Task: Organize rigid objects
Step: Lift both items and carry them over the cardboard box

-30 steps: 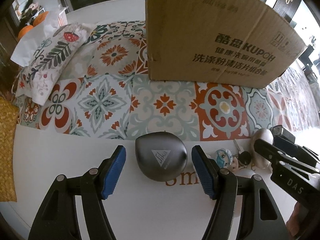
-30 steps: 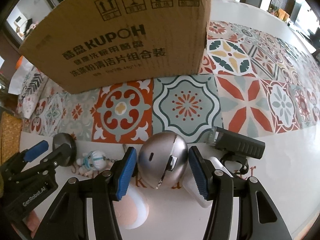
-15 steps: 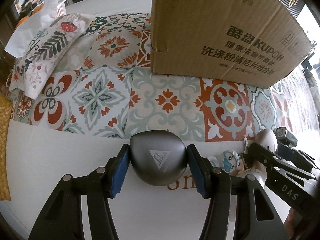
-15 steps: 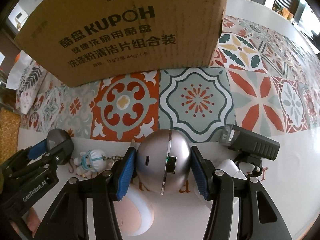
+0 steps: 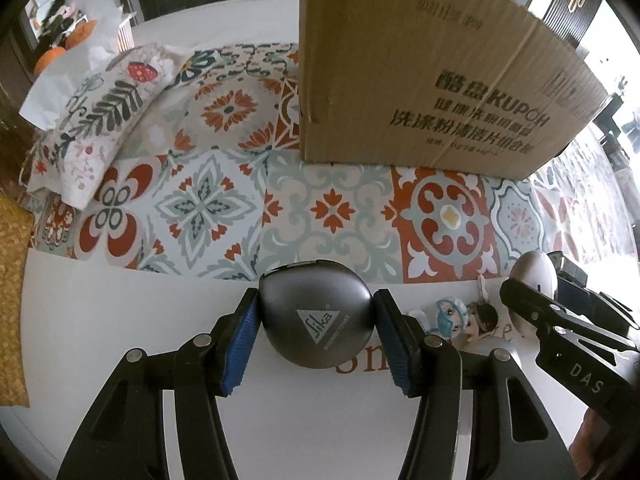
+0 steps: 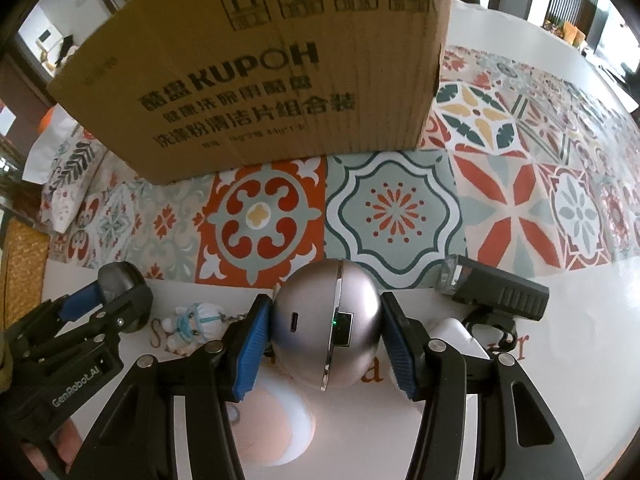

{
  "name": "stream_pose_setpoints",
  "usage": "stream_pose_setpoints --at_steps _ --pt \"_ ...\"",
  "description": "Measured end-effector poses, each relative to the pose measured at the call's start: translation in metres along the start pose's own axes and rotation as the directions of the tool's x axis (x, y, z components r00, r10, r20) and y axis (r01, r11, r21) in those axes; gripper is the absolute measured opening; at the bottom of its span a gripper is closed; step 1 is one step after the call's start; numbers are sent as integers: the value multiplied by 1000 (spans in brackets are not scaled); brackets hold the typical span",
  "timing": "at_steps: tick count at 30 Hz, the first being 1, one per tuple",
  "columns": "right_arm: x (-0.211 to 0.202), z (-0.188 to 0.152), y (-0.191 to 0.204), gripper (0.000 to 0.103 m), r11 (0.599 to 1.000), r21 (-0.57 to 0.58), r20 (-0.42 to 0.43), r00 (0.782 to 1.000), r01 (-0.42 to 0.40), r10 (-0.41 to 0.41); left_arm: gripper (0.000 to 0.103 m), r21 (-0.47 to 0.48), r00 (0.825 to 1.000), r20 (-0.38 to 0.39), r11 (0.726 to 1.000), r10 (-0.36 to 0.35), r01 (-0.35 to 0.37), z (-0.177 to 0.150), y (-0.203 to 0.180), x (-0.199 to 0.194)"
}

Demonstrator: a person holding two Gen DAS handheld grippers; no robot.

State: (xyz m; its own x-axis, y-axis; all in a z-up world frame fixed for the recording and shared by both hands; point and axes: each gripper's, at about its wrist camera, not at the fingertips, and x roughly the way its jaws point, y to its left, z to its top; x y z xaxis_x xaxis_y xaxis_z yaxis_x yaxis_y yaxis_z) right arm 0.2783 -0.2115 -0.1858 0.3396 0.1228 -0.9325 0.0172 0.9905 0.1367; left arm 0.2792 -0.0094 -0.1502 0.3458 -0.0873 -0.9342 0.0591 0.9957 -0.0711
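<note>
Right now each gripper has a rounded object pinched between its blue pads. The left gripper (image 5: 316, 332) is clenched on a dark grey pod (image 5: 316, 314) with a triangle logo, the pads pressing its widest flanks; the right gripper (image 6: 326, 334) is clenched on a silver ball (image 6: 326, 322) with a bright seam, a charging port and a small green light. Both sit near the white edge of the bench (image 5: 100, 312), just short of the patterned runner (image 6: 392, 208), and I cannot tell whether either has left the surface. Behind them stands the big cardboard box (image 6: 280, 64), which looks like the place these things should go, though its opening is out of sight. Beside the ball lie a black lamp (image 6: 500, 292), a white case (image 6: 456, 332), and a small figure keychain (image 6: 192, 318) whose chain runs under the left pad. To do this well, I'd keep the squeeze steady, since smooth curved shells can squirt out of flat pads, and lift straight up before travelling. The ball should rise slowly so the chain doesn't snag and drag the figure. The two grippers are close, so raising them apart avoids a knock.
</note>
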Motion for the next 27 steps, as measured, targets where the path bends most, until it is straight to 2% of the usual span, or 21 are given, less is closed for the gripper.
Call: stream_pose_setpoints --at_steps 12,27 --pt "-48 10 0 55 999 -27 87 996 -23 25 56 34 994 111 999 -11 7 7 -5 -48" --pt "-105 19 11 55 998 -66 238 971 -20 35 56 71 973 224 997 -58 43 22 -15 -100"
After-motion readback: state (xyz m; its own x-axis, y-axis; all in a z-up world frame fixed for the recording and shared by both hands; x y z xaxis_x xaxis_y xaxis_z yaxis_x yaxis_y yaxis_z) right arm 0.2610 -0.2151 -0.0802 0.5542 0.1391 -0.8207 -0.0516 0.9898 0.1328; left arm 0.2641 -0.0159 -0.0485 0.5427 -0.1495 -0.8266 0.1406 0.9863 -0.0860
